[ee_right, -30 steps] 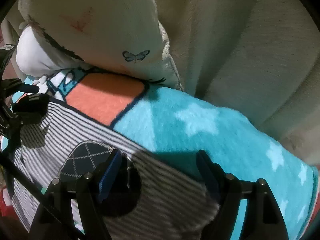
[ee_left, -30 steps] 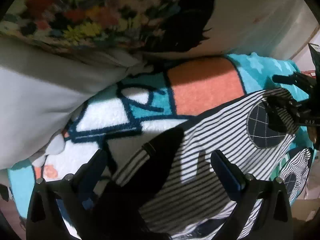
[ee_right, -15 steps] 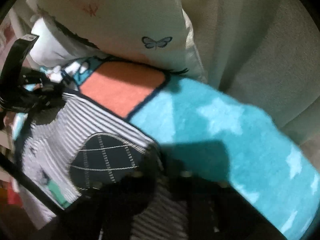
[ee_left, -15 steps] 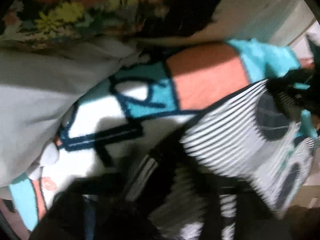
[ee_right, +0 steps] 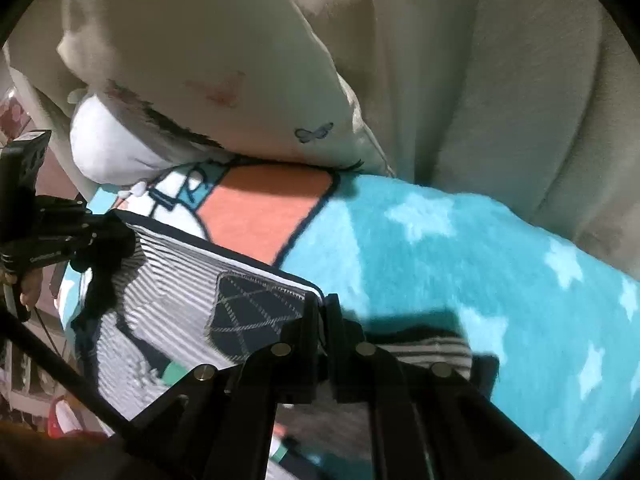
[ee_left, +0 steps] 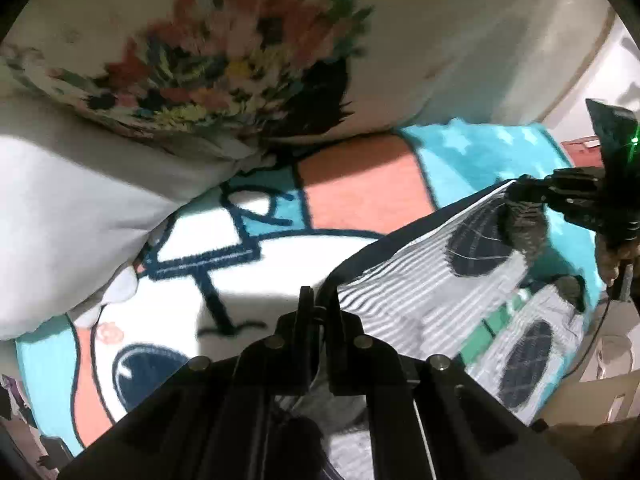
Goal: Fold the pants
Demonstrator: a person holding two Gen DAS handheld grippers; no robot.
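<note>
Nearest us in the left wrist view, our left hand-held gripper (ee_left: 320, 312) has its jaws pinched together on the dark-bound upper edge of the striped pants (ee_left: 420, 304), the cloth caught between the pads; the jaws have just been closing on it. In the right wrist view our right hand-held gripper (ee_right: 322, 320) is likewise clamped tight, its jaws having just closed on the far corner of the same pants (ee_right: 180, 300), right beside a dark quilted patch (ee_right: 252, 316). Between the two grips the navy-trimmed edge runs taut and lifted off the bedding, while the rest of the garment, grey-and-white striped with a second dark patch (ee_left: 524, 356) and a green band (ee_left: 496, 320), hangs and drapes down toward us. The pants lie over a fleece blanket (ee_right: 440, 264), turquoise with pale stars, a coral block and a white cartoon figure outlined in navy. Beyond the blanket, a cream pillow (ee_left: 240, 60) printed with bright flowers rests against a plain white cushion (ee_left: 72, 208); from the right wrist view a small blue butterfly (ee_right: 314, 133) shows on the pillow's cover. A pale upholstered surface (ee_right: 500, 80) rises behind. Much of the left wrist view is motion-blurred
</note>
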